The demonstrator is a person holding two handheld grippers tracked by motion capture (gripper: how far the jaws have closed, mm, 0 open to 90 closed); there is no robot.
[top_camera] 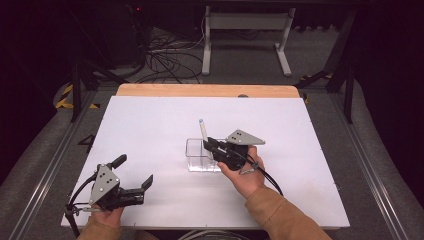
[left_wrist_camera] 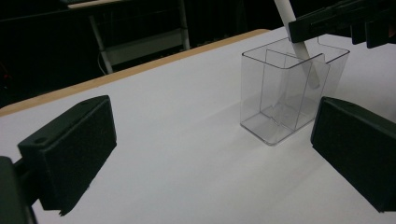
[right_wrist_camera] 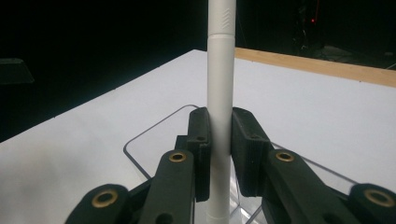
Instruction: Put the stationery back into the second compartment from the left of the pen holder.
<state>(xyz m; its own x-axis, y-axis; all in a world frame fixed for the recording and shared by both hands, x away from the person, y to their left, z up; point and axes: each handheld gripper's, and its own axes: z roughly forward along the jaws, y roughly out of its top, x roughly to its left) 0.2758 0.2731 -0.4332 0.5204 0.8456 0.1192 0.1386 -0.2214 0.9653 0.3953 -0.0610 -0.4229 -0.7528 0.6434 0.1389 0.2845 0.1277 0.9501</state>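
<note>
Right gripper (top_camera: 212, 145): its two black jaws are squeezed tight on a white pen (top_camera: 203, 131). In the right gripper view the pads press on both sides of the pen (right_wrist_camera: 219, 93).

White pen: it stands almost straight up, leaning a little. Its bottom end is down inside the clear box (top_camera: 196, 155). Its top end sticks up above the jaws. In the left gripper view the pen (left_wrist_camera: 299, 44) goes into the far part of the box, and I cannot tell if its tip touches the bottom.

Clear box: it is see-through plastic with a wall inside that splits it into parts (left_wrist_camera: 280, 88). It stands upright on the white table (top_camera: 150, 125), near the middle.

Right hand (top_camera: 245, 175): it holds the gripper from the near side, just beside the box. The sleeve is tan.

Left gripper (top_camera: 135, 177): its jaws are wide apart with nothing between them. It sits low near the table's front left corner, well apart from the box. In its own view the two black pads (left_wrist_camera: 70, 149) stand far from each other, and the box shows past them.

Left hand (top_camera: 107, 215): it holds the gripper at the table's near edge.

Table: a white top with a wooden strip (top_camera: 200, 90) along the far side.
</note>
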